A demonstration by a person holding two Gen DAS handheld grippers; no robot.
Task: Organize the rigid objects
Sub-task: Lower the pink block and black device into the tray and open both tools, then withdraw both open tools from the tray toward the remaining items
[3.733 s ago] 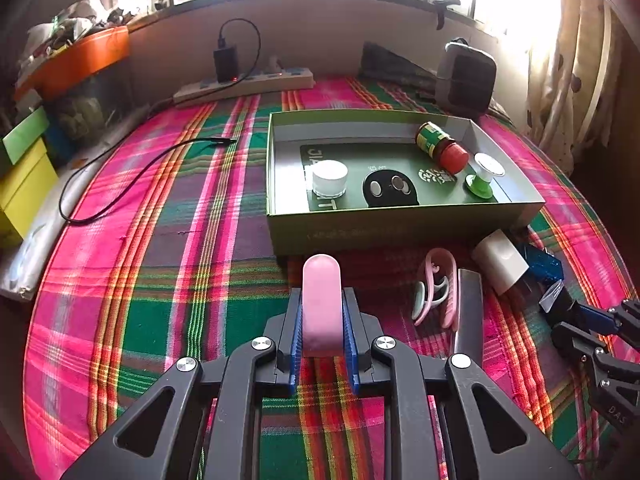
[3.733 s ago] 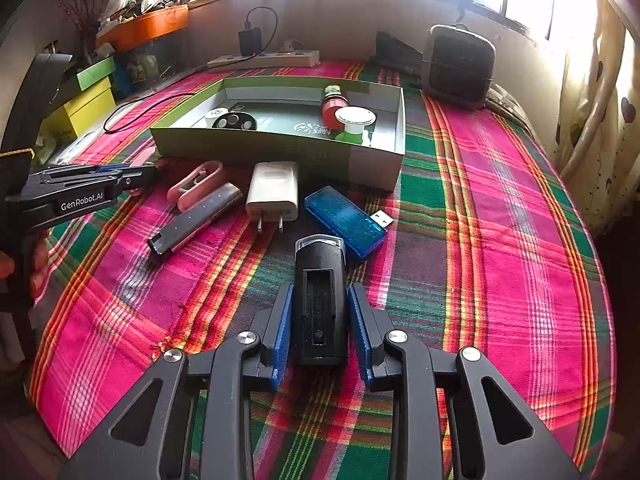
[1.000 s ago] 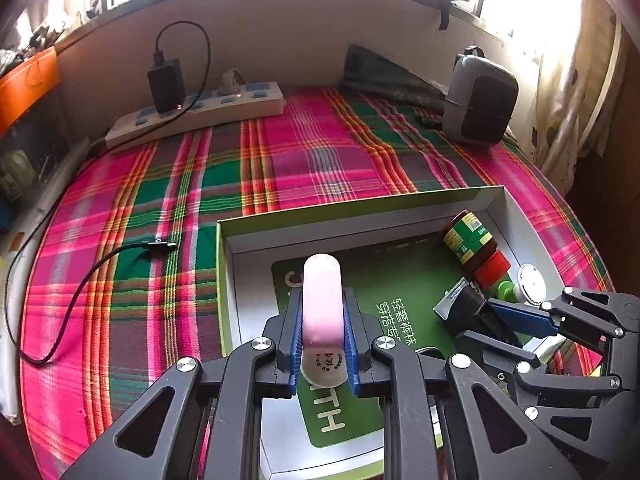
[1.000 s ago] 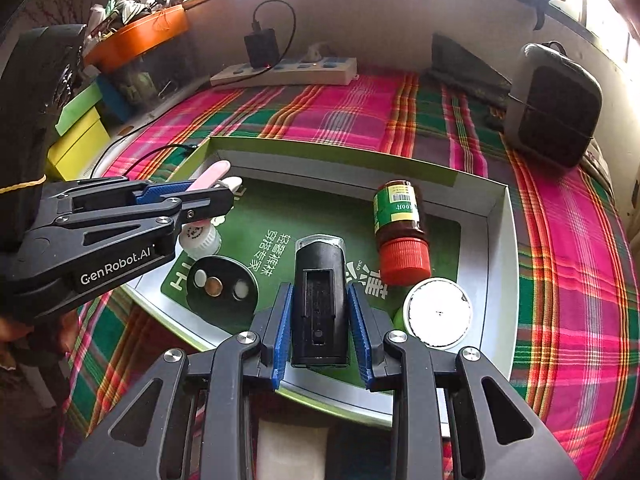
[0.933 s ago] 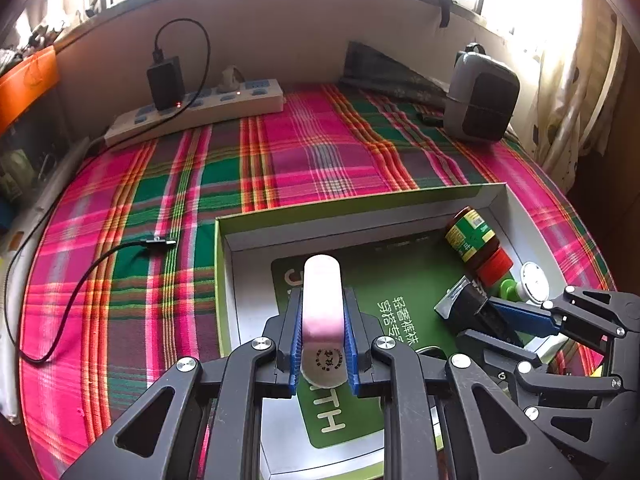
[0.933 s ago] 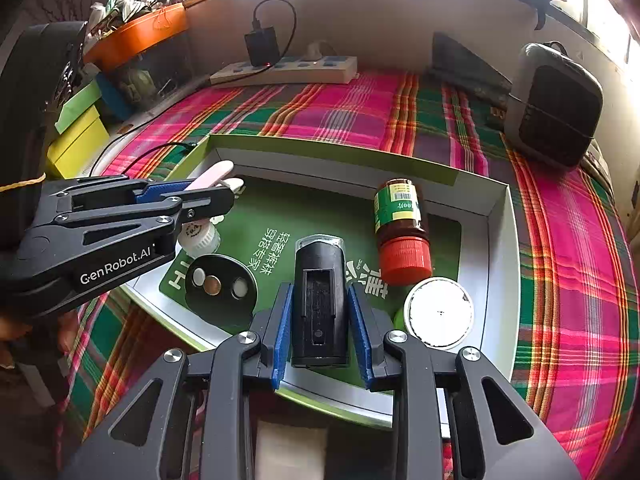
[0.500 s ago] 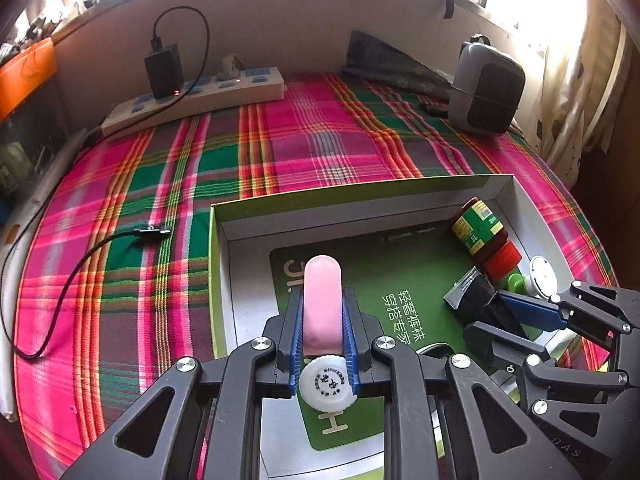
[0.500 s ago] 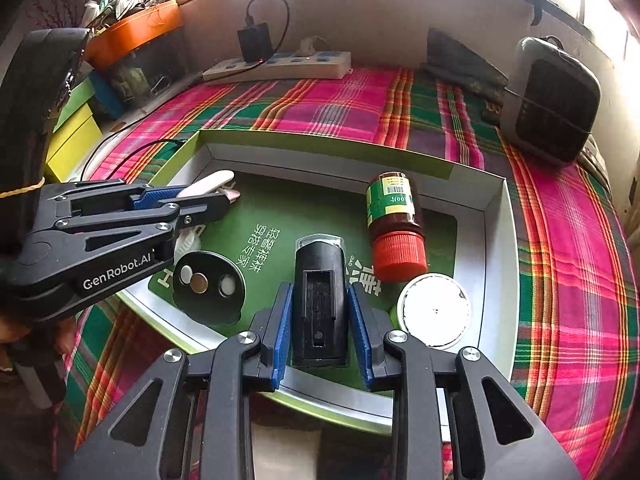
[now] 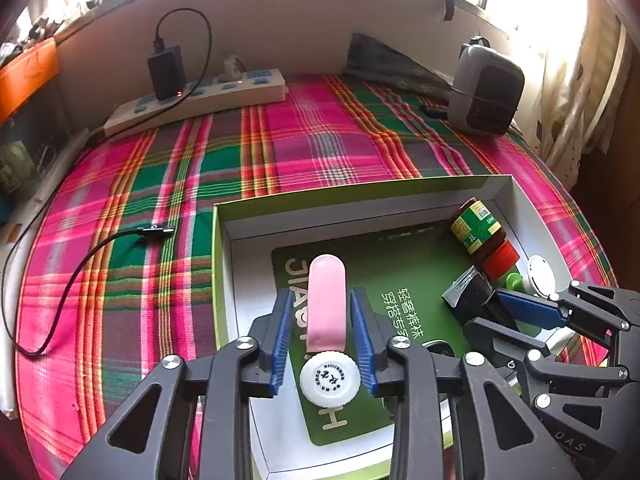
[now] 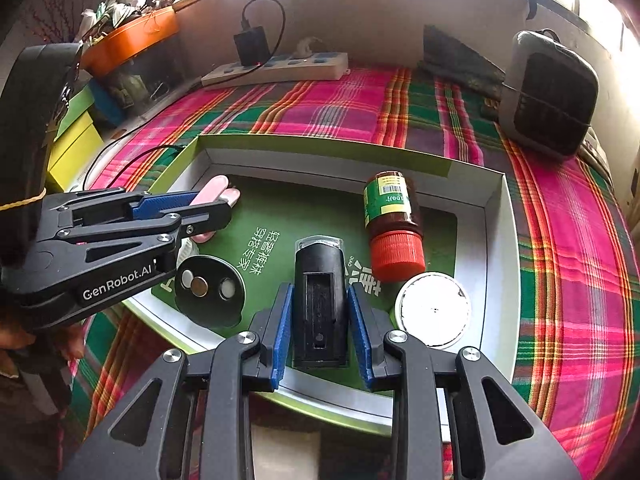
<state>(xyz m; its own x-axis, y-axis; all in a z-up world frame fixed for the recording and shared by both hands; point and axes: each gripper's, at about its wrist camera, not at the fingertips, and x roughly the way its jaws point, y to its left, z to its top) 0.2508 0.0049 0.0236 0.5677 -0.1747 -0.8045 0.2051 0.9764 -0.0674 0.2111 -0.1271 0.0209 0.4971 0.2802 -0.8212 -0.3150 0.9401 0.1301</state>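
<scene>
Covering the whole surface under both grippers, a pink, green and orange plaid cloth (image 9: 328, 148) is lying flat. A shallow box (image 10: 496, 216) with green outer walls and white inner walls is sitting on it, directly beneath both sets of fingers; its green floor panel is showing white Chinese characters and large Latin letters, "H" being the one clearly readable.

The left gripper (image 9: 323, 334), marked "GenRobot.AI" on its side in the right wrist view, is standing released: its jaws have just been opening, and the pink oblong case (image 9: 326, 304) is lying between the blue pads with a gap on each side. A white ribbed cap (image 9: 329, 378) with a round black stamp, too small to read, is sitting just behind the case, near the finger roots.

The right gripper (image 10: 320, 320) is clenching a black rectangular device (image 10: 319, 300), pads pressing both flanks, over the box floor.

Ahead of the right fingers, a brown bottle (image 10: 394, 224) with red cap and green barcode label is lying on its side; a white disc (image 10: 434, 310) is just beside the right pad, a black disc (image 10: 210, 290) near the left pad.
</scene>
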